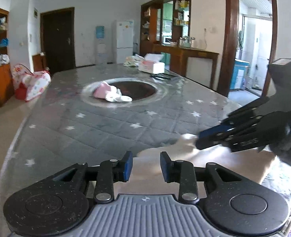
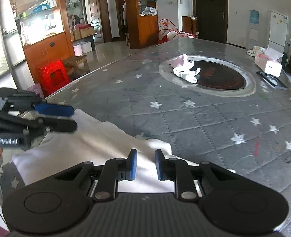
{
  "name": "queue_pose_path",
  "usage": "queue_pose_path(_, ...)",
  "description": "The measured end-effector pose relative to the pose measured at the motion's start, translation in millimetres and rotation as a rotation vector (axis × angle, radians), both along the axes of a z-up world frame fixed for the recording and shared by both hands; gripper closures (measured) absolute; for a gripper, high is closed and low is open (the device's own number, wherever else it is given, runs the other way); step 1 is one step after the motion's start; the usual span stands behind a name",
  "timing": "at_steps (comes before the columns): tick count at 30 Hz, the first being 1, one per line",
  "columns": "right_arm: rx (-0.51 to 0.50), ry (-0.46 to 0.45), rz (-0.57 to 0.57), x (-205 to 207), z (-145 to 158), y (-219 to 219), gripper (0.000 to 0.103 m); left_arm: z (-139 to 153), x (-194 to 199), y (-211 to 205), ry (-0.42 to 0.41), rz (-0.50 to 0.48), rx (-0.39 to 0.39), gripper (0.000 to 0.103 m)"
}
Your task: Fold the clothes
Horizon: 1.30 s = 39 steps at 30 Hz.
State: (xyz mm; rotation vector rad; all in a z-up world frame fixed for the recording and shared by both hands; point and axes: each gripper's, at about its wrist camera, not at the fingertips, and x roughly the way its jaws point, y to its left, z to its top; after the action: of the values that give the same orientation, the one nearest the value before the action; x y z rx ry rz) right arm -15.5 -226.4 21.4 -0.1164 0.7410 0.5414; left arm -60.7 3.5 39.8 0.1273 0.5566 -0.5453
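A white garment (image 2: 90,144) lies in loose folds on the near edge of the grey star-patterned table (image 2: 204,118). My right gripper (image 2: 145,165) hovers just over it, jaws apart, with only cloth showing below the gap. My left gripper (image 1: 146,165) also stands open above the pale garment (image 1: 224,162), nothing pinched between its blue pads. From the side, the left gripper (image 2: 74,118) reaches over the garment's far left corner, and the right gripper (image 1: 199,141) comes in from the right above the cloth. A pink and white bundle of clothes (image 1: 110,94) rests by the table's centre.
A dark round inset (image 2: 220,77) with a metal ring fills the table's middle. At the far edge are a white tissue box (image 2: 269,64), more cloth (image 1: 133,60) and a dark flat tool (image 2: 271,80). A red stool (image 2: 54,77) stands beside the table.
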Motion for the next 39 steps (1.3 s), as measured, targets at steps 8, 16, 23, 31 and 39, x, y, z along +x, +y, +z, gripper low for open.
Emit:
queue_pose_path(8,0.015,-0.001,-0.031,5.5,-9.1,3.6,0.078,-16.6,20.0,-22.7,0.046,-0.007,0.022,0.067)
queue_pose_path(16,-0.017,-0.033,-0.014,1.9,-11.9,13.1,0.064,-27.5,29.3,-29.2,0.058,0.039,0.061,0.053)
queue_pose_path(23,-0.042,-0.06,-0.001,-9.2,-6.6,16.9,0.063,-24.1,28.9,-20.5,0.092,0.068,0.007,0.05)
queue_pose_path(31,-0.067,-0.075,0.031,-34.7,0.7,20.3,0.061,-8.6,-7.5,-14.5,0.049,0.055,-0.001,0.05)
queue_pose_path(39,-0.074,-0.075,0.02,-55.5,-1.0,21.6,0.059,-9.2,-46.9,-15.7,0.021,0.054,0.03,0.049)
